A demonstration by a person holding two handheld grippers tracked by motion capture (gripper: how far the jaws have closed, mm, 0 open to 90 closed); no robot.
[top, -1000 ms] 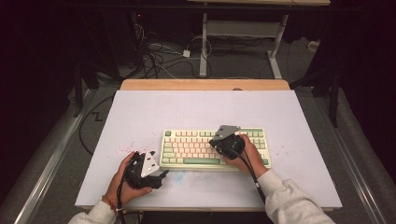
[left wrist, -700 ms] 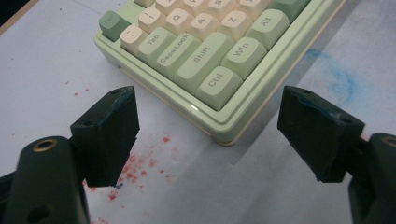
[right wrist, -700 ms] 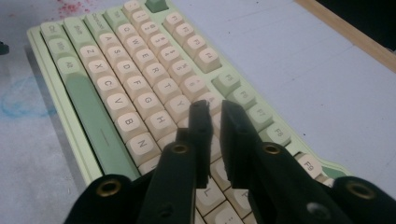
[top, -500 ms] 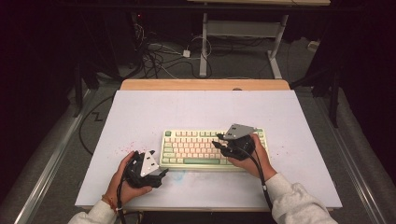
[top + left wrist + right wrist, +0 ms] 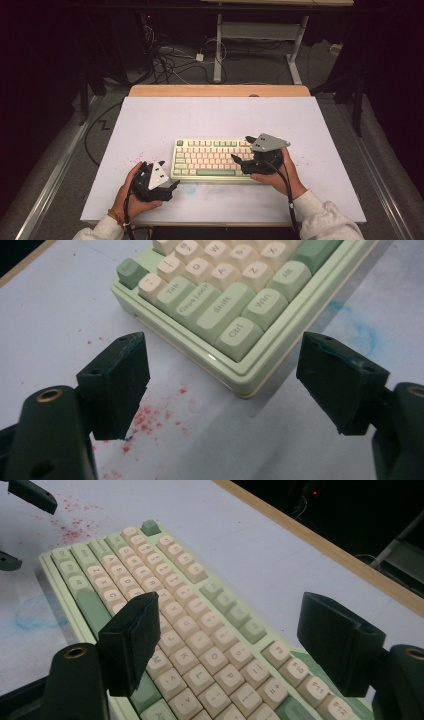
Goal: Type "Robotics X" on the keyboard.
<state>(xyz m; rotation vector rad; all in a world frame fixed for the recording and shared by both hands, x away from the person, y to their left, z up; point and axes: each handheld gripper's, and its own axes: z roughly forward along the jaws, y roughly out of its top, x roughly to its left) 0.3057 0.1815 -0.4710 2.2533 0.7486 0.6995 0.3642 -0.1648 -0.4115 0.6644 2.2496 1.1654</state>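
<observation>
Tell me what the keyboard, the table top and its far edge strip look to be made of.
Keyboard: likely moulded plastic, pale green case with cream and green keys, matte caps with printed letters; the case rim catches a slight shine. Table top: a smooth, matte white sheet, maybe laminate or paper covering, stained with red specks and a blue smear. Far edge strip: looks like light wood, with a tan, grain-like tone.

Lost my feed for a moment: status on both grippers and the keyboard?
Left gripper open, off the pale green keyboard's Ctrl corner. Right gripper jaws just opened, nothing between them, above the right-hand keys. White table stained red and blue near it; nothing blocking.
</observation>
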